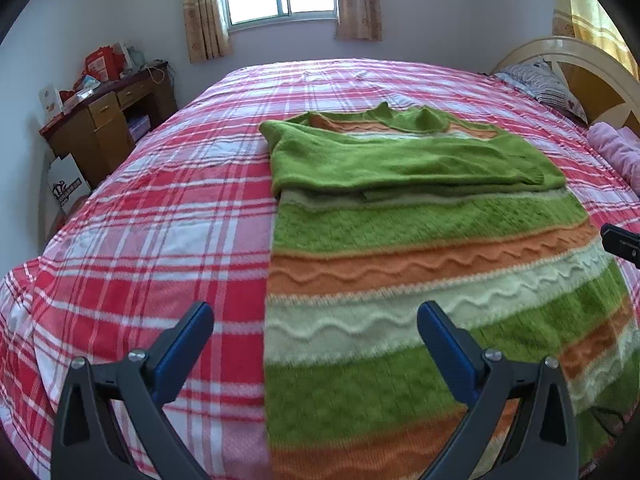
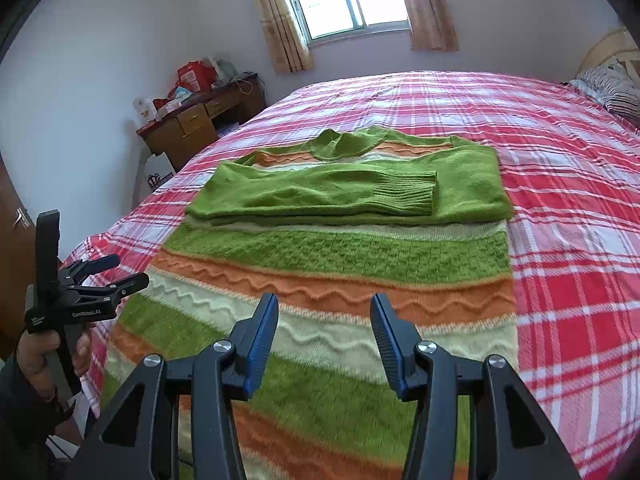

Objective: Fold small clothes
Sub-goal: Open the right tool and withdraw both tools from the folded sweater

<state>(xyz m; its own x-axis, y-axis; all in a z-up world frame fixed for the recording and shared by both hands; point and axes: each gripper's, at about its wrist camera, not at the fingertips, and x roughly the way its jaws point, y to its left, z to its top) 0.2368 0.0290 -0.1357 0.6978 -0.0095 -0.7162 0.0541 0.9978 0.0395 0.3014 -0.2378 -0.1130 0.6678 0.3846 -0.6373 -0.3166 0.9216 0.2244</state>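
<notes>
On the left claw (image 2: pixel 120 270), white lettering reads "GenRobot.AI".

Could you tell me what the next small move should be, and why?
Probably lower both open claws, left and right, to pinch the sweater's near hem: its sleeves already lie folded across the chest, while the striped body remains flat on the bed.
</notes>
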